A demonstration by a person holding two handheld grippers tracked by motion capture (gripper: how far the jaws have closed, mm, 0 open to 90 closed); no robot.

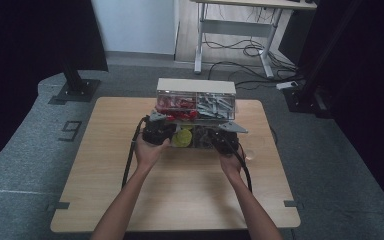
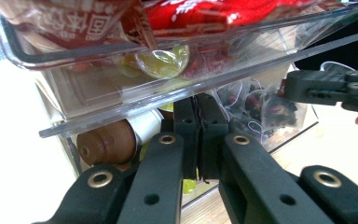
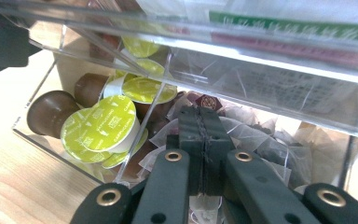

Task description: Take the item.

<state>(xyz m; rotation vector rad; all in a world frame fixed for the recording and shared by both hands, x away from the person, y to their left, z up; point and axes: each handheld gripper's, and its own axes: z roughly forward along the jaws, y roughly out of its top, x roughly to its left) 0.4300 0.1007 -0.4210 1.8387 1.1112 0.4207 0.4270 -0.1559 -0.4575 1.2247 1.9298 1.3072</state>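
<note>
Holding both tools at the clear organizer [image 1: 196, 107], I log the items from the jaws outward. Item one: left gripper [image 2: 198, 123], jaws pressed flat together with nothing visible between the pads, its tips just under the organizer's upper drawer [image 2: 121, 70] and pointing into the lower compartment. Item two: right gripper [image 3: 200, 140], jaws likewise closed pad to pad, no object seen clamped, its tips inside the organizer's lower right compartment among the tea bags [image 3: 261, 144]. Item three: those mesh tea bags, heaped loose in that compartment, some lying against the jaw tips; whether any thread is caught I cannot tell. Item four: green-lidded capsules [image 3: 100, 126], piled in the organizer's lower left compartment, beyond a clear divider from the tea bags, with brown capsules [image 3: 49, 112] beside them toward the outer wall. Item five: red packets [image 2: 205, 11], lying in the organizer's upper drawer. Item six: wooden table [image 1: 175, 200], bearing the organizer at its far edge; in the high view my left hand [image 1: 149, 150] and right hand [image 1: 230, 162] sit just in front of the organizer.
</note>
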